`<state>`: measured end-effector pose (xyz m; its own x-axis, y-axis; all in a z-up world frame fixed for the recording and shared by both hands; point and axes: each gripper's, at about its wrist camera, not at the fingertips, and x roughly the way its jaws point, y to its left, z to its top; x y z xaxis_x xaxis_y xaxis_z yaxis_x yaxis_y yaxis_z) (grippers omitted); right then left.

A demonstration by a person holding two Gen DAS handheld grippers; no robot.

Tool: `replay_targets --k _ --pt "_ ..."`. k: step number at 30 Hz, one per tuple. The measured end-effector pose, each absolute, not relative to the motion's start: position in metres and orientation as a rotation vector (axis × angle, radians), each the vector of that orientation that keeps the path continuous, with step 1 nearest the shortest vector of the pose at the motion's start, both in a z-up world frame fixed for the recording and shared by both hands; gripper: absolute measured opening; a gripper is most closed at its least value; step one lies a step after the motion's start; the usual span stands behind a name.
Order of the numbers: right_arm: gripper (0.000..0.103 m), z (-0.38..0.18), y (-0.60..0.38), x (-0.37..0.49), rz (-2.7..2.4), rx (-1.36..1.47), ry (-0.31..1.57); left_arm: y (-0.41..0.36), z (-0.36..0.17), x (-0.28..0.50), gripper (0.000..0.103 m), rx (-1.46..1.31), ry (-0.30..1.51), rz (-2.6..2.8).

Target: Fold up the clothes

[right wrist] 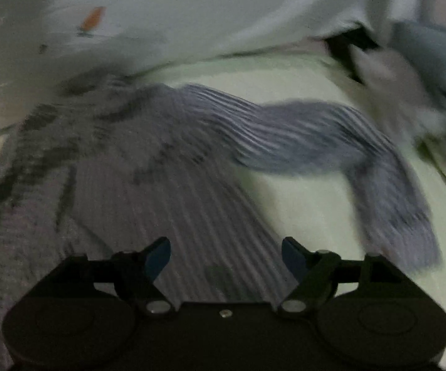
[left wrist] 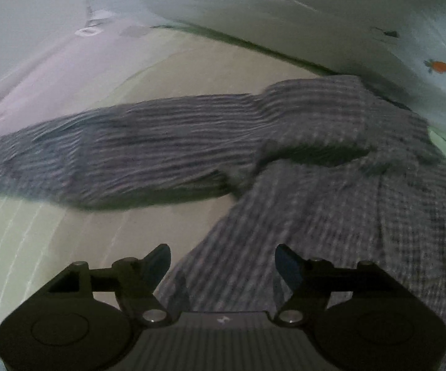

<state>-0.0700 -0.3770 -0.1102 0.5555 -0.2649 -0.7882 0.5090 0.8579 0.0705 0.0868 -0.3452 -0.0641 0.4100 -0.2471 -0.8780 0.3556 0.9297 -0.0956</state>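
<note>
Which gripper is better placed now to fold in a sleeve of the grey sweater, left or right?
Probably the left. The left gripper is open, and one sleeve stretches straight across ahead of it. The right gripper is open too, but its sleeve bends away to the side.

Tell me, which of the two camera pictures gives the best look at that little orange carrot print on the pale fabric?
The left wrist view: the carrot print is fairly sharp there, orange with a green top, on the pale sheet behind the grey striped garment. In the right wrist view it is only a blurred orange smear.
</note>
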Motion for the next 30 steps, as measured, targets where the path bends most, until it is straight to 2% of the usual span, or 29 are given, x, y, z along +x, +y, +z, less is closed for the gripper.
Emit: replay_targets --k 9,19,24,25,26,27,28,29,30 --pt "0.081 -0.098 -0.380 0.069 -0.318 0.293 0.753 -0.434 -0.071 0.155 0.079 0.137 1.058 -0.492" --pt "0.081 -0.115 -0.403 0.209 -0.270 0.373 0.719 -0.547 -0.072 0.256 0.082 0.108 0.976 -0.670" --pt "0.081 -0.136 -0.411 0.258 -0.220 0.440 0.768 -0.593 -0.095 0.290 0.080 0.108 1.059 -0.762" --pt "0.080 -0.141 -0.413 0.266 -0.212 0.457 0.783 -0.600 -0.100 0.293 0.078 0.110 1.082 -0.777" --pt "0.078 -0.142 -0.412 0.270 -0.194 0.450 0.781 -0.605 -0.104 0.296 0.062 0.111 1.097 -0.791" --pt "0.070 -0.143 -0.411 0.274 -0.175 0.443 0.780 -0.609 -0.108 0.296 0.051 0.103 1.105 -0.810" --pt "0.046 -0.143 -0.411 0.279 -0.156 0.436 0.778 -0.613 -0.112 0.298 0.017 0.084 1.117 -0.838" --pt "0.027 -0.144 -0.410 0.283 -0.138 0.429 0.776 -0.617 -0.114 0.299 0.005 0.078 1.110 -0.855" --pt "0.010 -0.145 -0.410 0.287 -0.119 0.422 0.774 -0.622 -0.112 0.299 0.005 0.095 1.073 -0.855"
